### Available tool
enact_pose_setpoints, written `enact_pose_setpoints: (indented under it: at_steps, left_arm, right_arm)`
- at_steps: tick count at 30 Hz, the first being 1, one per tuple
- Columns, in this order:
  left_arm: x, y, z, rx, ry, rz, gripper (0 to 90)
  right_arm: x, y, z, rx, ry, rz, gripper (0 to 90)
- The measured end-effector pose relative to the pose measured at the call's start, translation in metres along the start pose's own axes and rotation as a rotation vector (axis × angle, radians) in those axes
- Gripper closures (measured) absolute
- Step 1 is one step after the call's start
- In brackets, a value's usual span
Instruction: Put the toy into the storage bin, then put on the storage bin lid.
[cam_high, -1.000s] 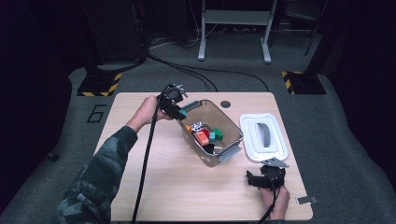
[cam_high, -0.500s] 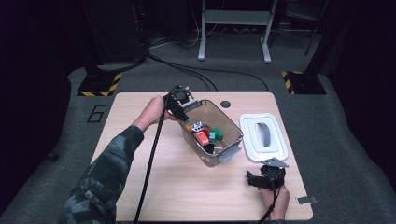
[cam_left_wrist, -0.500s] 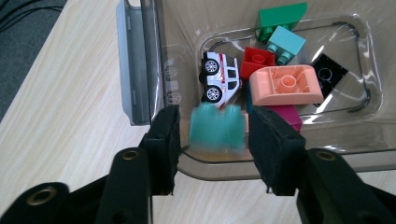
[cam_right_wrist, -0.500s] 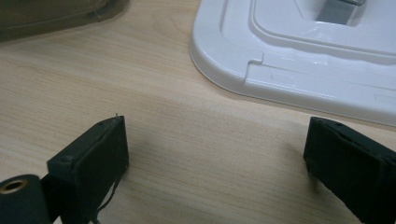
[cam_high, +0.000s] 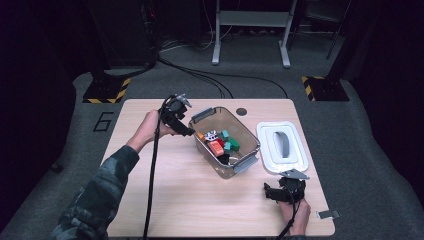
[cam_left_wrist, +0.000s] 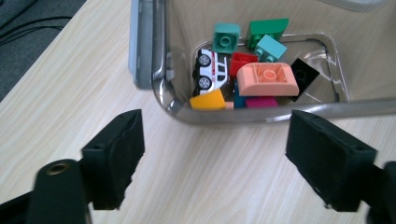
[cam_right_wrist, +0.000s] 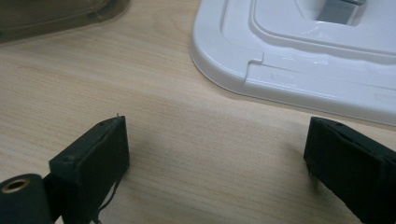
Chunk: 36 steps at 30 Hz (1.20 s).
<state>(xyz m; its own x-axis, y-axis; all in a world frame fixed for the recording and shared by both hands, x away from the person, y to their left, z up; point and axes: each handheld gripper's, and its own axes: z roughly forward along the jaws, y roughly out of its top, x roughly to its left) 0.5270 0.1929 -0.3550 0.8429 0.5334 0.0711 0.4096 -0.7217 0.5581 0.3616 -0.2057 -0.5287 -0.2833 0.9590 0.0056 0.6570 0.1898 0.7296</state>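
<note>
1. Apparently the left gripper (cam_high: 186, 131) is hovering just outside the left end of the clear bin (cam_high: 248, 143), its jaws having just been opening; they are now standing spread with nothing between them, bare tabletop (cam_left_wrist: 70, 93) showing in the gap in the left gripper view.
2. Judging from this, a drop into the bin is finishing or another pick is starting; the next move is likely calling for the left gripper to travel either over the rim for a piece or away toward whatever is still to be loaded.
3. Meanwhile the right gripper (cam_high: 274, 192) is resting at the near right of the tabletop, jaws spread and empty, close to the white lid (cam_right_wrist: 299, 60) lying right of the bin.
4. Inside the bin, near its middle, a toy car (cam_left_wrist: 210, 71) is lying on its side beside a yellow piece (cam_left_wrist: 208, 100), a salmon block (cam_left_wrist: 267, 79), a red block (cam_left_wrist: 243, 63), two teal blocks (cam_left_wrist: 225, 41), a green block (cam_left_wrist: 268, 28), a black piece (cam_left_wrist: 303, 74) and a magenta one (cam_left_wrist: 261, 102).
5. Fitting the lid later is probably calling for the right gripper to pinch its near edge.
</note>
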Motion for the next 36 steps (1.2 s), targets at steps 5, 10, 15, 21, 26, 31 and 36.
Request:
enact_pose_setpoints:
  at_steps: [5, 10, 15, 21, 26, 31, 36]
  left_arm:
    - [-0.004, -0.031, -0.007, -0.077, 0.0, -0.032, 13.4]
    - [-0.009, -0.063, -0.007, -0.144, 0.025, -0.069, 8.3]
    - [-0.022, -0.105, 0.009, -0.166, 0.034, -0.106, 3.0]
    - [-0.034, -0.151, 0.037, -0.149, 0.046, -0.159, 1.1]
    - [-0.032, -0.172, 0.046, -0.178, 0.042, -0.226, 1.7]
    - [-0.03, -0.181, 0.05, -0.178, 0.051, -0.262, 1.4]
    - [-0.032, -0.186, 0.056, -0.186, 0.075, -0.27, 0.6]
  right_arm:
    - [-0.003, 0.0, -0.001, -0.004, 0.013, 0.02, 6.4]
    - [-0.003, 0.001, -0.002, 0.0, 0.005, 0.024, 5.7]
    - [-0.005, 0.008, -0.007, -0.023, 0.004, 0.024, 4.9]
    - [-0.01, 0.026, -0.011, -0.05, -0.002, 0.023, 4.8]
    - [-0.016, 0.042, -0.007, -0.044, -0.01, 0.014, 5.1]
    - [-0.024, 0.053, 0.002, -0.033, -0.022, 0.014, 4.9]
    - [-0.039, 0.065, 0.009, -0.027, -0.019, 0.049, 4.6]
